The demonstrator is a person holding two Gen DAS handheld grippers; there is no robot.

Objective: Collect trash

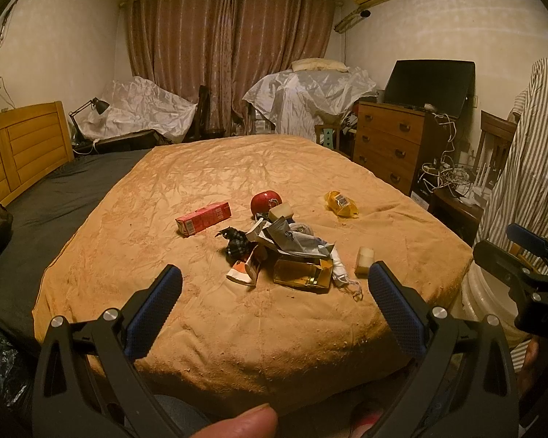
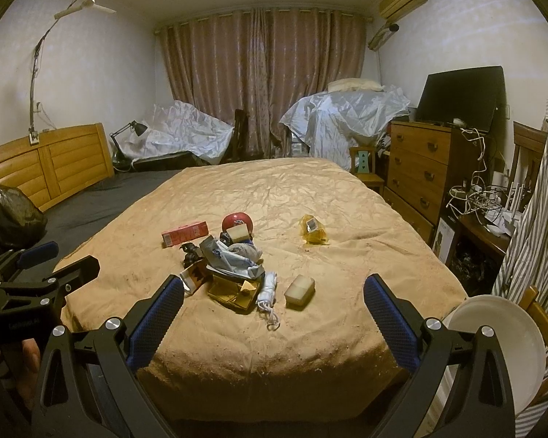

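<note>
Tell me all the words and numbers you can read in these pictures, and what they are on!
None can be read for sure.
Red carton: print too blurred.
Yellow wrapper: a barcode label, digits too small.
Red round thing: a picture, no clear letters.
Crumpled packet: blue marks, unreadable.
Right hand-held gripper body: faint letters, too dim.
Left hand-held gripper body: faint small lettering, too blurred.

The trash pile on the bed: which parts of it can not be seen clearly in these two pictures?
- Red box: print too small, both views.
- Red ball: lower part hidden by a pale block, right wrist view.
- Gold box: top covered by crumpled wrappers, left wrist view.
- White bucket: inside hidden; rim cut by the right gripper.
</note>
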